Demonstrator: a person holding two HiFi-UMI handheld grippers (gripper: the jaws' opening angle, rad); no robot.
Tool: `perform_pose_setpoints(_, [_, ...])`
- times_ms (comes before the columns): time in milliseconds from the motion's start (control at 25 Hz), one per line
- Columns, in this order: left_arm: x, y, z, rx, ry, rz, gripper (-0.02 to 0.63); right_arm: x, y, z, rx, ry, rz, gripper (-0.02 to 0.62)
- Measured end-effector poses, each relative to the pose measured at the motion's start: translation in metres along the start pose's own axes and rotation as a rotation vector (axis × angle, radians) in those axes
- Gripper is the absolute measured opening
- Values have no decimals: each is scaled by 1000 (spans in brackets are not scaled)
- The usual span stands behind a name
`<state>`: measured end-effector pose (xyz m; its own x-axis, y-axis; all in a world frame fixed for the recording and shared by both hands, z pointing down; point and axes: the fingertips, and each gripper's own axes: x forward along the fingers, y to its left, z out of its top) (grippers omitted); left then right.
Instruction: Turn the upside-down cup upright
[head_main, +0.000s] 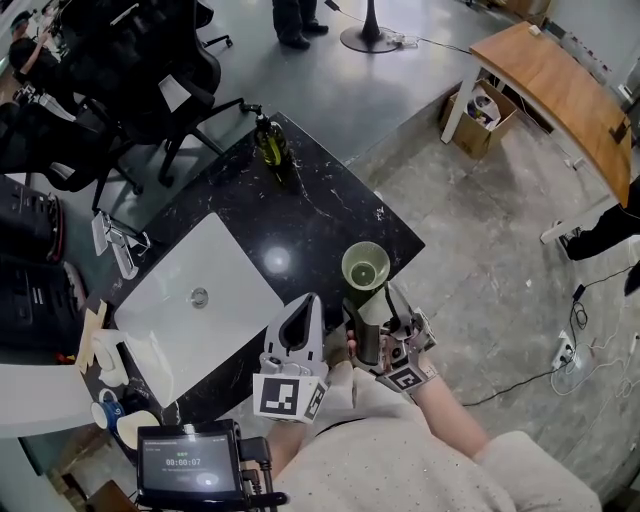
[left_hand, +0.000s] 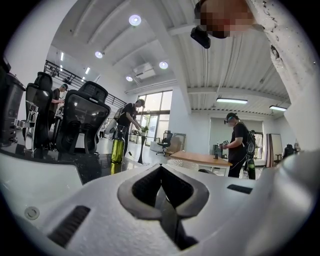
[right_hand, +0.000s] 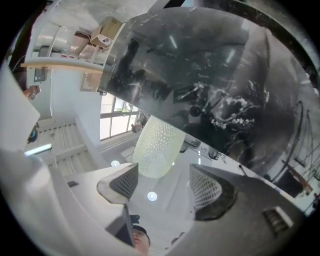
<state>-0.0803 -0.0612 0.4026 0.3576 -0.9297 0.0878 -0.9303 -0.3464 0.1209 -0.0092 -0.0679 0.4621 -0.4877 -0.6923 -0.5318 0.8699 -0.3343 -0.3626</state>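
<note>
The cup (head_main: 366, 266) already stands mouth-up on the black counter (head_main: 310, 215) near its 3 o'clock corner, so the turning looks done and this is the letting-go step. The right tool (right_hand: 162, 182), itself rolled upside down, is at the cup's 6 o'clock with its jaws spread, the rim end between their tips and seemingly touching neither. The left tool (left_hand: 162, 200) is pressed together on nothing. Next, the right tool should back straight toward 6 o'clock without nudging the cup.
</note>
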Motion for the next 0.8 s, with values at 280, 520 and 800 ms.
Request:
perform_pose_setpoints(280, [-4, -6, 4, 4, -10, -20, 6, -15, -22, -46, -448, 214, -301, 318])
perform_pose_setpoints(520, [-2, -18, -6, -10, -9, -59, 6, -20, -8, -48, -1048, 234, -600, 108])
perform_pose_setpoints(800, [5, -40, -18, 1, 3, -115, 6, -15, 16, -43, -1755, 227, -820, 8])
